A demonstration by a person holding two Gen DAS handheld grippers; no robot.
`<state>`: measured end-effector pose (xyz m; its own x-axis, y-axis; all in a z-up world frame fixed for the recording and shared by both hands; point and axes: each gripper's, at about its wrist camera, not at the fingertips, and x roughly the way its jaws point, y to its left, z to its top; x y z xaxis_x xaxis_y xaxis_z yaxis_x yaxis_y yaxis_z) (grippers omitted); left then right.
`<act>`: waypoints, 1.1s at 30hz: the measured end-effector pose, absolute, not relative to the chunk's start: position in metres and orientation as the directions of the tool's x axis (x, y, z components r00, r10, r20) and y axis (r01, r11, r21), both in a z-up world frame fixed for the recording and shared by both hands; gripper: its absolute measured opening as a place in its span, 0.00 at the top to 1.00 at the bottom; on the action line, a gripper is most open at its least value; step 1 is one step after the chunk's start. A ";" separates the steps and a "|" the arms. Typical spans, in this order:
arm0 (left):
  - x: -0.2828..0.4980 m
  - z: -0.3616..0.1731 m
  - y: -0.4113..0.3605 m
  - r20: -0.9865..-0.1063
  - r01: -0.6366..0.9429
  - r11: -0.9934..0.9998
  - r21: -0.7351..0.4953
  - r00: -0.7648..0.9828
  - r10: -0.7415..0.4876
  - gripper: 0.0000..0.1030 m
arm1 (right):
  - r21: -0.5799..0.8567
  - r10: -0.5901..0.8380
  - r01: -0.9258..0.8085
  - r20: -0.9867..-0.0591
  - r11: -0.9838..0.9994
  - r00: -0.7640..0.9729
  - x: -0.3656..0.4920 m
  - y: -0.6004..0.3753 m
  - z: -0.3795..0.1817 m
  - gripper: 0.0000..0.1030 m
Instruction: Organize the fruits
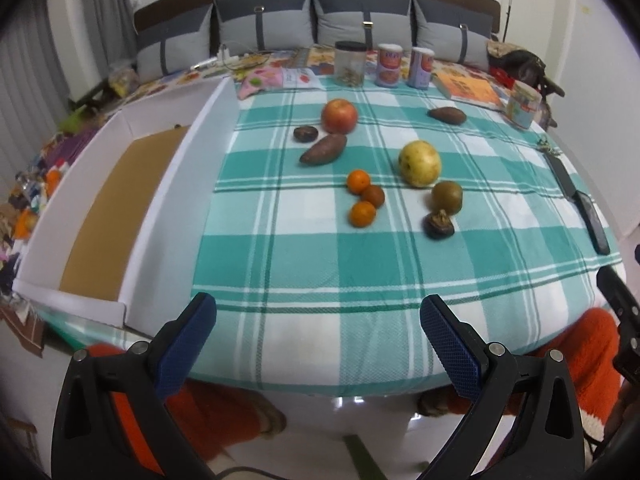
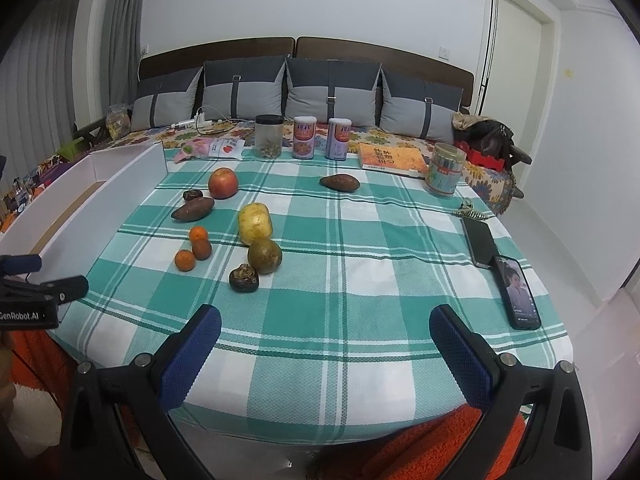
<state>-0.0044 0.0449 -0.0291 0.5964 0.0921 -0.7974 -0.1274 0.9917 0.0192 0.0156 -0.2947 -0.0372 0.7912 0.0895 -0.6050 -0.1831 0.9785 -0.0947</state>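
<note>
White box, brown-lined, no fruit inside; clear jar nearly empty.

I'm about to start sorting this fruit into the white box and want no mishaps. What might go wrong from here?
1. The two oranges and the brown fruit between them touch; gripping one may send the others rolling.
2. Two phones lie by the right table edge; a right hand-held gripper sweep might knock them off.
3. The yellow fruit looks wide for the open jaws.

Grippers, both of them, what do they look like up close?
The left gripper and the right gripper match: black plastic arms with silver bolts, carrying blue pads with a diamond-knurled texture. The right wrist view shows white "GenRobot.AI" lettering on the left gripper's black body.
</note>
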 end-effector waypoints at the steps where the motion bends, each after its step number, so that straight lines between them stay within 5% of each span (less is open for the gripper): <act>1: -0.005 -0.028 0.045 -0.795 -0.130 0.991 0.020 0.599 0.094 0.01 | -0.093 0.090 -0.183 -0.606 0.979 0.790 0.016 -0.295 -0.038 0.00; 33: -0.008 -0.021 0.043 -0.768 -0.111 0.994 -0.009 0.637 0.064 0.01 | -0.088 0.103 -0.199 -0.619 0.976 0.779 0.017 -0.290 -0.041 0.00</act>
<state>-0.0076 0.0431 -0.0208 0.6368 0.0637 -0.7684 -0.1106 0.9938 -0.0093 0.0175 -0.2900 -0.0411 0.7788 0.1028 -0.6189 -0.1986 0.9761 -0.0879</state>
